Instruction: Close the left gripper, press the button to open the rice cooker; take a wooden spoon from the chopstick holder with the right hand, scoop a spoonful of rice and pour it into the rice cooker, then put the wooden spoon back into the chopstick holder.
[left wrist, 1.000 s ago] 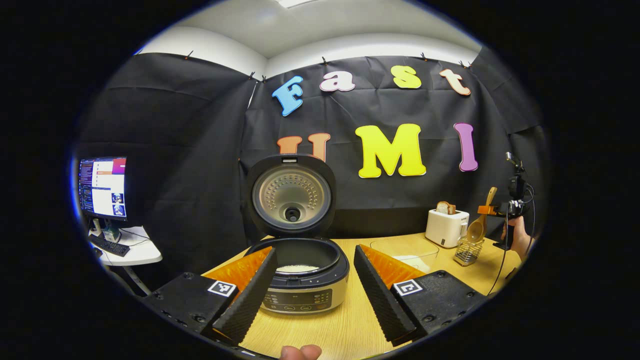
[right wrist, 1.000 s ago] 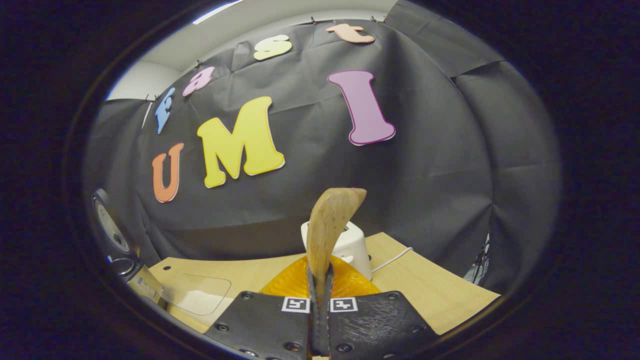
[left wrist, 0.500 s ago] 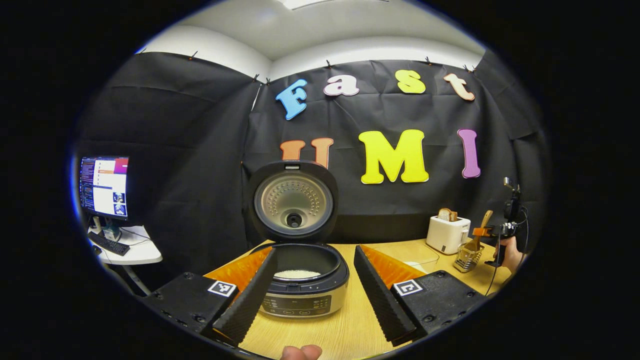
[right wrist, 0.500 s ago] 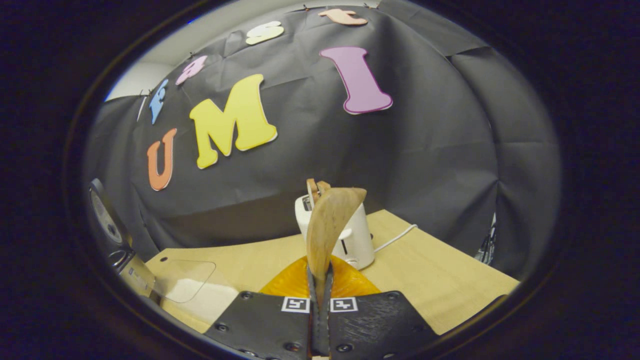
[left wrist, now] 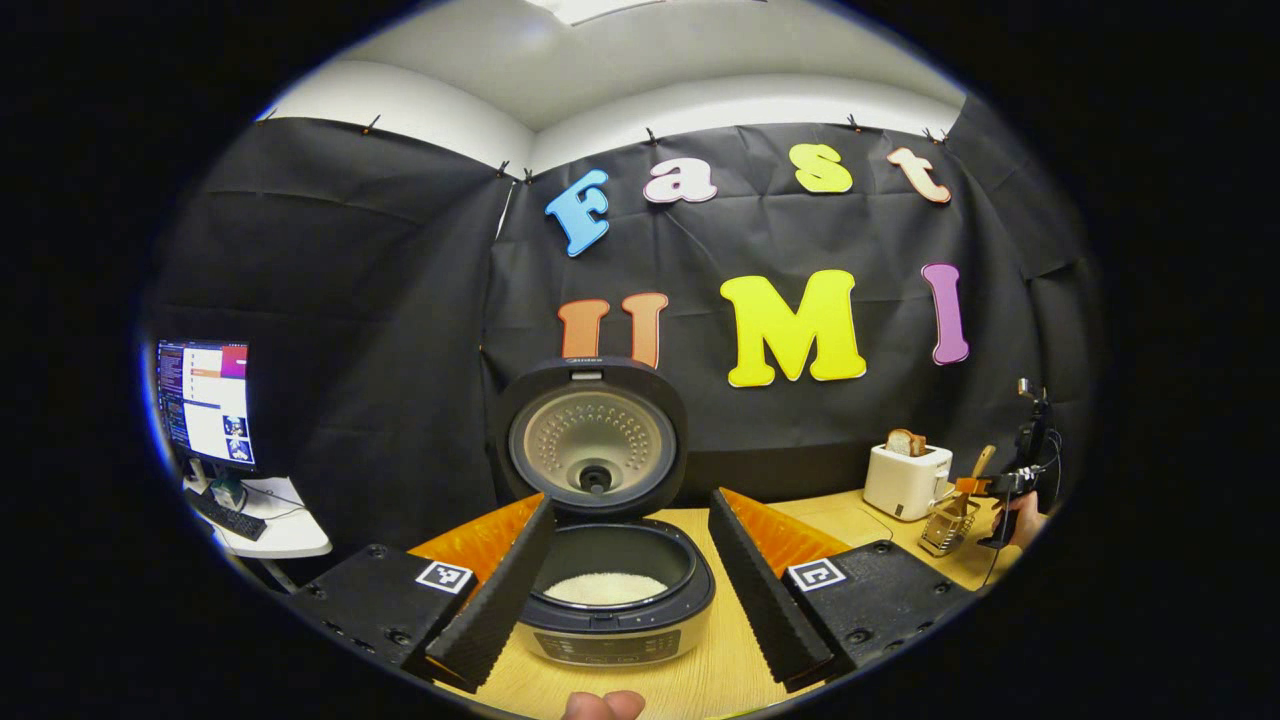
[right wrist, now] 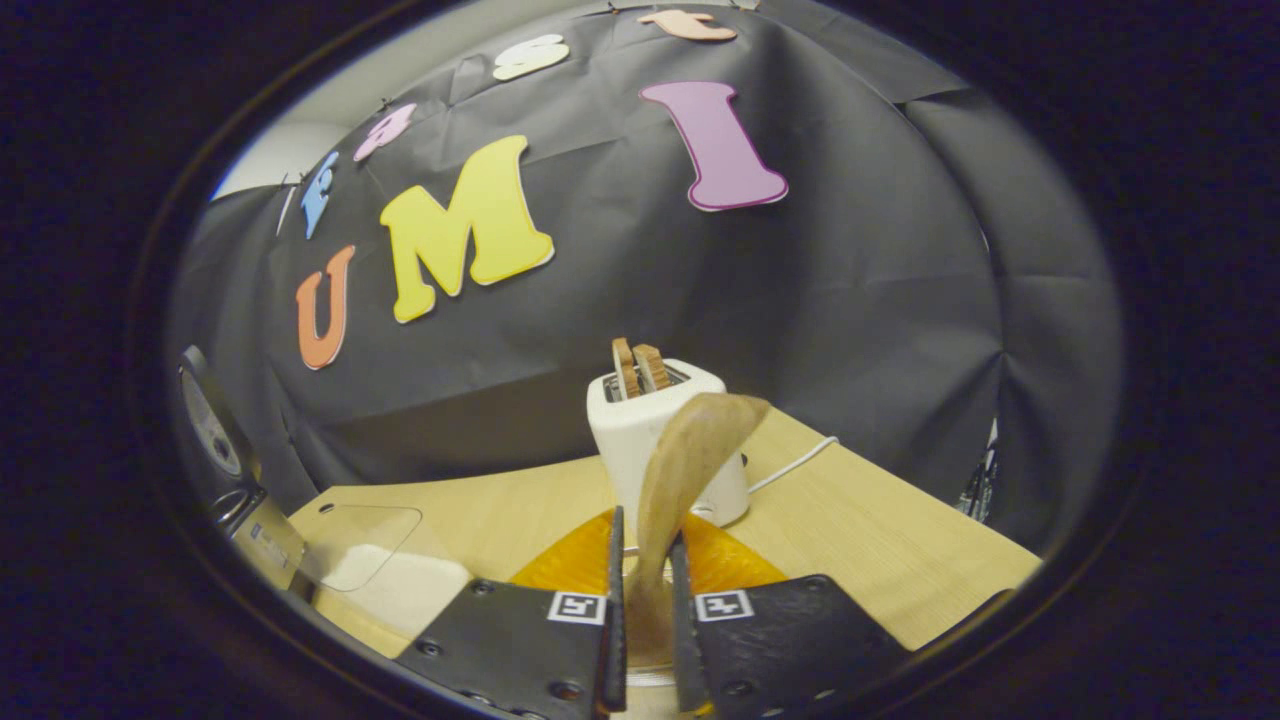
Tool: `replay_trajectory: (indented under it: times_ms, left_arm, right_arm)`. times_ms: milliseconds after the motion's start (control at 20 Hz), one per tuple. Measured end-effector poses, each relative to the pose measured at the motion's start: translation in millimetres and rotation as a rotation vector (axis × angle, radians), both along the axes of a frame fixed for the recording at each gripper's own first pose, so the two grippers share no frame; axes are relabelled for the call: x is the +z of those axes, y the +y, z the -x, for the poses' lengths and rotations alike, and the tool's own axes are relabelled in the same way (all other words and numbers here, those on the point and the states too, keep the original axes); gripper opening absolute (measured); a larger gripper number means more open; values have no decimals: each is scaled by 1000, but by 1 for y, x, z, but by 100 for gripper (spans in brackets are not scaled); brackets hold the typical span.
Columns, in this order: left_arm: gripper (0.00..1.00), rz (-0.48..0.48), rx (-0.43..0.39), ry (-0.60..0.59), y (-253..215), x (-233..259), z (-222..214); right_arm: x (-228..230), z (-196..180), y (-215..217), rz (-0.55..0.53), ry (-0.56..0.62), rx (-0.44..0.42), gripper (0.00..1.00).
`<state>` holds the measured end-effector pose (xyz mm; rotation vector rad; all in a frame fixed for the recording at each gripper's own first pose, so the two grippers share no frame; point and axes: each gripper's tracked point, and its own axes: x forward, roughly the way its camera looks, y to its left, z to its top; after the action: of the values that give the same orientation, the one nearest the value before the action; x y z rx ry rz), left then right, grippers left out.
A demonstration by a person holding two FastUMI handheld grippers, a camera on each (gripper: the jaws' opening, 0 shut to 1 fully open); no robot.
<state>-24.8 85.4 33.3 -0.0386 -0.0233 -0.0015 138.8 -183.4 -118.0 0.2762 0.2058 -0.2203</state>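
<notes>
The rice cooker [left wrist: 605, 560] stands with its lid raised and white rice in its pot, and the wooden spoon [right wrist: 688, 470] is back at the chopstick holder [left wrist: 948, 525] beside the toaster [left wrist: 905, 480], so the task appears all but finished, with only the release and withdrawal left. The right gripper [right wrist: 645, 610] has its jaws slightly parted around the spoon's handle, which leans between them, the grip judged let go. The left gripper [left wrist: 630, 580] hangs wide open and empty before the cooker.

Black cloth walls [left wrist: 350, 300], white ceiling [left wrist: 640, 60], side desk [left wrist: 270, 530].
</notes>
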Motion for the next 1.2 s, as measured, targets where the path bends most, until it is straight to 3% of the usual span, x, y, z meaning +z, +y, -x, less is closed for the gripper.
replay_trajectory:
  times_ms: [50,200,300,400,450,500,1000,1200]
  left_arm:
    - [98,13,-19,-4,-4,5,-4]
    - [98,44,-73,-5,-16,17,-11]
    - [98,8,-58,-21,-8,31,-17]
    - [98,-22,-40,-27,-2,43,-25]
    - [98,-32,-23,-12,3,45,-31]
    - [98,-37,-12,-3,8,47,-39]
    - [98,-3,1,43,25,106,-119]
    - [97,-8,10,69,34,124,-157]
  right_arm:
    - [-3,3,-3,-13,4,-6,28]
    - [-7,3,-6,-62,11,0,29]
    - [-7,5,-9,-69,9,9,46]
    - [-7,11,-12,-66,18,21,71]
    - [-8,15,-16,-65,21,18,75]
    - [-6,20,-20,-69,18,13,92]
    - [13,94,-57,27,-48,-23,90]
    - [0,127,-54,31,-35,-21,90]
